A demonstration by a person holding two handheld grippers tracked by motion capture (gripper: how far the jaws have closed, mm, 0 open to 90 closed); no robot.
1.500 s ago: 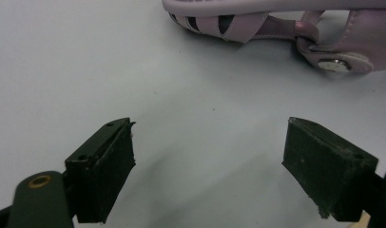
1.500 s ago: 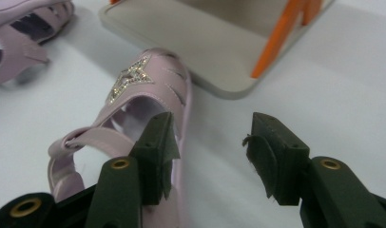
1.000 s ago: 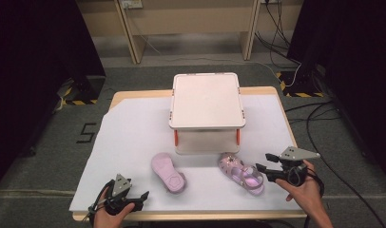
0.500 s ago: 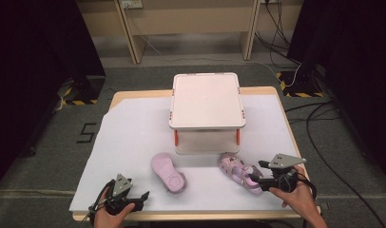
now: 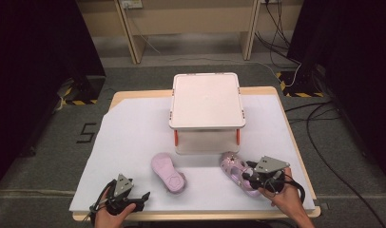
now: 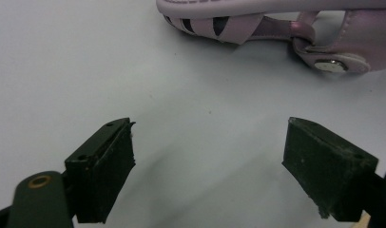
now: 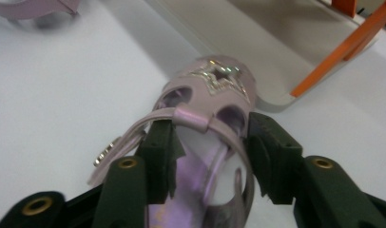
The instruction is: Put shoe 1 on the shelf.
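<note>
Since a second ago the right tool (image 5: 248,177) has dropped onto the upright sandal (image 5: 236,172), jaws just closing astride its strap, toe toward eleven o'clock, while our left tool (image 5: 141,198) waits open, well apart.

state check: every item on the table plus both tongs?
right sandal: upright, toe toward box, between right tongs' jaws
left sandal: sole up, untouched
storage box: lid on, orange latches down
right tongs: jaws just closing around the sandal's strap end
left tongs: open, nothing between the jaws
</note>
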